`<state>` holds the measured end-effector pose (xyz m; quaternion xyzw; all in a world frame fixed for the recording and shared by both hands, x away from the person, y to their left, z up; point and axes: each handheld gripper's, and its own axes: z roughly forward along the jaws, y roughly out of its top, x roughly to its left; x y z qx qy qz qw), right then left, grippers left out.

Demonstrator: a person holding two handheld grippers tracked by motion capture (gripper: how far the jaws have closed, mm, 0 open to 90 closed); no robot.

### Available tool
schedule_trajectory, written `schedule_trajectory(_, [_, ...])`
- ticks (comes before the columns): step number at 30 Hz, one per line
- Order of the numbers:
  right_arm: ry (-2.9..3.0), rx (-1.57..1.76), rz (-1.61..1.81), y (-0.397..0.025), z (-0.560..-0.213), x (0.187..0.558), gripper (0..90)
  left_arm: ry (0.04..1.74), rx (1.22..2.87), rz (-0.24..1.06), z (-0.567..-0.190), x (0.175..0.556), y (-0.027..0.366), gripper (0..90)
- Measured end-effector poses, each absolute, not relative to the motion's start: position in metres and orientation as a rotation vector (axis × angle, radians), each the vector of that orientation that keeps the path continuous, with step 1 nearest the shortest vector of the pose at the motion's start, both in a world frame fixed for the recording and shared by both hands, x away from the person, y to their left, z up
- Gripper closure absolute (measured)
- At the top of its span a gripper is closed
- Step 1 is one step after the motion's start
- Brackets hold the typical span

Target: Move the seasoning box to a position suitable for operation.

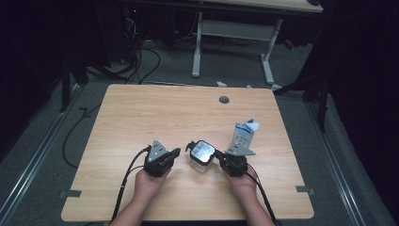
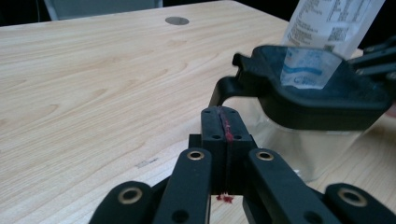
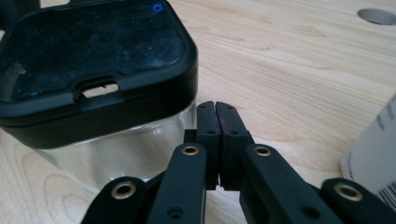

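Both grippers rested low on the near part of the wooden surface point(image 1: 141, 117), each held in a hand that entered from the bottom edge of the high view. Left gripper point(image 1: 176, 152) lay clenched on nothing, its jaws pressed flat together with a red smear along the seam, pointing at the clear container point(image 1: 202, 157) just to its right. Right gripper point(image 1: 219, 158) was likewise clenched and empty, its tips just beside the container's glassy wall; whether they touched it could not be told. The container stood upright between the two grippers, capped by a black lid point(image 3: 93, 60) with a small latch slot facing the right gripper. A black tab of the lid jutted out toward the left gripper.

In the left gripper view the container's lower body was partly hidden behind the jaws, and its right side was cut off by the frame. Contents of the container were hard to make out through the clear wall.

Just beyond the right gripper stood a white and blue carton point(image 1: 245, 133), upright, its printed panel too small to read. Farther off, a round grey grommet point(image 1: 224, 100) sat near the far edge of the surface. Beyond that lay dark cables on a grey floor.
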<state>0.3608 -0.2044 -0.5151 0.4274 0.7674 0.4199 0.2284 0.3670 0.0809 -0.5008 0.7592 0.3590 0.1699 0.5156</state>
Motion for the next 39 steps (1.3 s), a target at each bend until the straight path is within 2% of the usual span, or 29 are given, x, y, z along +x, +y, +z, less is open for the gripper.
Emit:
schedule_trajectory(3, [2.129, 1.162, 1.162, -0.199, -0.516, 0.361, 87.4, 0.851, 1.814, 0.406, -0.495, 0.367, 0.081, 82.2])
schedule_trajectory(7, [2.126, 1.15, 1.112, -0.203, -0.513, 0.357, 85.7, 0.838, 1.802, 0.414, -0.488, 0.367, 0.081, 82.1])
schedule_trajectory(10, [2.094, 1.157, 1.118, -0.216, -0.509, 0.348, 85.7, 0.828, 1.808, 0.416, -0.484, 0.37, 0.076, 82.4])
schedule_trajectory(16, [2.077, 1.163, 1.127, -0.232, -0.51, 0.336, 85.8, 0.802, 1.8, 0.423, -0.474, 0.375, 0.062, 89.7])
schedule_trajectory(22, [2.093, 1.17, 1.146, -0.234, -0.515, 0.335, 85.8, 0.78, 1.817, 0.455, -0.471, 0.382, 0.048, 89.9])
schedule_trajectory(39, [2.096, 1.138, 1.166, -0.23, -0.514, 0.333, 85.2, 0.766, 1.809, 0.488, -0.482, 0.385, 0.046, 90.0])
